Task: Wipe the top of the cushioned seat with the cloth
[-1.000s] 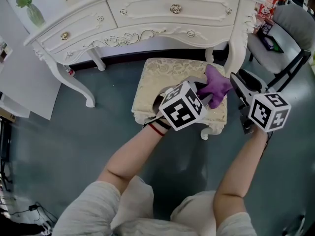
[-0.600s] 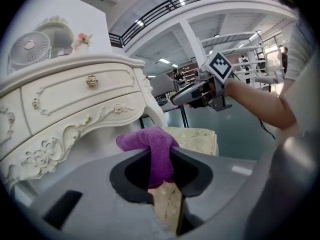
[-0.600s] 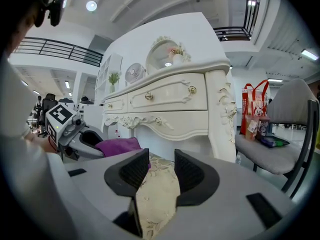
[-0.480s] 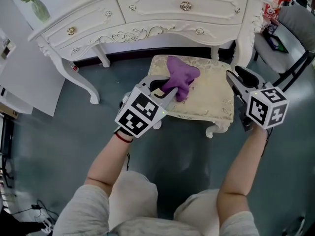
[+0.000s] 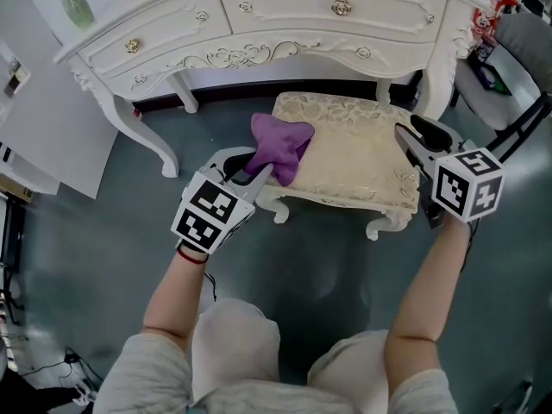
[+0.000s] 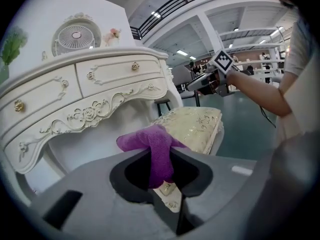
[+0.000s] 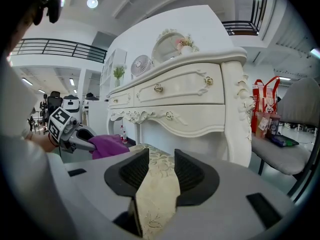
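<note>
Mid-wipe here: the left gripper (image 5: 257, 167) is clamped on the purple cloth (image 5: 280, 143), which sits just ahead of it on the seat (image 5: 354, 158) end. The right gripper (image 5: 414, 149) pinches the opposite edge. Next move, I'd guess: sweep the cloth across toward it.

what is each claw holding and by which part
Left claw pinches the purple cloth by a bunched fold. Right claw clamps the cushioned seat at its right edge.
</note>
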`<state>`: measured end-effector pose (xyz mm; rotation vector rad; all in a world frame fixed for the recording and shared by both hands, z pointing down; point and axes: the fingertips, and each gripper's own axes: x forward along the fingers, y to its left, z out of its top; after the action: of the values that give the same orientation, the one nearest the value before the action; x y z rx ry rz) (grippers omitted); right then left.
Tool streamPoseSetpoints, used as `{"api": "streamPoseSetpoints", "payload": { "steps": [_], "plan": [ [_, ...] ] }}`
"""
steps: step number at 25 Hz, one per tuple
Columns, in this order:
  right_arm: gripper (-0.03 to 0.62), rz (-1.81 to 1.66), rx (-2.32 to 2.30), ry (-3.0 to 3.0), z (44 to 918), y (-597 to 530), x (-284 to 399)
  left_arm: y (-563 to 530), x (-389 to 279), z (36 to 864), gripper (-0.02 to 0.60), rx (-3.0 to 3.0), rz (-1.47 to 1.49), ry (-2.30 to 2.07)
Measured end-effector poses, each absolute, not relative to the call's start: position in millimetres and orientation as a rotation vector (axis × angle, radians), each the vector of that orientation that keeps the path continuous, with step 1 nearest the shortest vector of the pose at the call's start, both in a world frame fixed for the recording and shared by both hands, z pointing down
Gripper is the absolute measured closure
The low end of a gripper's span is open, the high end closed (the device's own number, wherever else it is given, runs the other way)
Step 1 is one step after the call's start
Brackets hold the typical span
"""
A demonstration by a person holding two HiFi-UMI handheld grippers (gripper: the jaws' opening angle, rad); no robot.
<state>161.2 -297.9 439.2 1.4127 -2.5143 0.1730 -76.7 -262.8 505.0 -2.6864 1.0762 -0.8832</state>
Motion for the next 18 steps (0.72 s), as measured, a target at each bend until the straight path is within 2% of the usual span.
{"api": "streamPoseSetpoints", "payload": {
  "steps": [7, 18],
  "plan": [
    [0.451, 0.172, 1.401, -2.513, 440.1, -299.3, 156.1, -256.8, -97.9, 524.9, 0.5, -2.664, -0.947, 1.143],
    [0.451, 0.166, 1.412, -2.504, 438.7, -297.9, 159.9, -255.1, -82.3, 545.5, 0.5, -2.648, -1.03, 1.111]
  ]
}}
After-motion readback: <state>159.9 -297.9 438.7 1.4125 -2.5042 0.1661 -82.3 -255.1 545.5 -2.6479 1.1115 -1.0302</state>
